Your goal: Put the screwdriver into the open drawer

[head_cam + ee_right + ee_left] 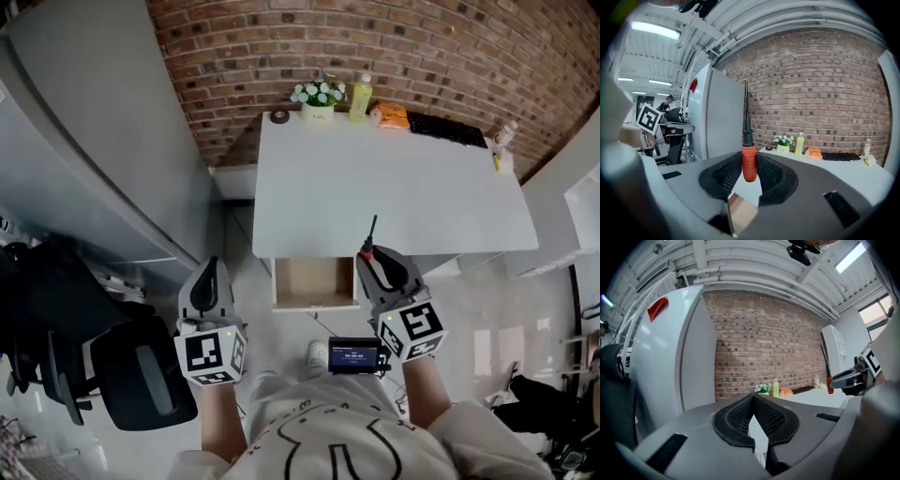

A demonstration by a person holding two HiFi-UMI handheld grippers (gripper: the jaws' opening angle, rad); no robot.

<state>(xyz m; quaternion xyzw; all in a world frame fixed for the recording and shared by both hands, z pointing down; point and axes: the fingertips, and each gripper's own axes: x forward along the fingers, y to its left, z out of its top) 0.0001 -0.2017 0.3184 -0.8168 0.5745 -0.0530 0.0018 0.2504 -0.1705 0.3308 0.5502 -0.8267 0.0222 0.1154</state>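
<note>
The right gripper [749, 183] pinches the screwdriver [748, 161] by its orange-red handle between its 2 jaws. The black shaft stands upright. In the head view, the screwdriver is at the front edge of the white table [394, 187], just right of the open drawer [315, 281]. The left gripper [753, 401] is held left of the drawer. Its 2 jaws are pressed together at the tips and hold nothing. A flower pot [318, 97] and a yellow-green bottle [360, 97] stand at the table's far edge by the brick wall [375, 47].
</note>
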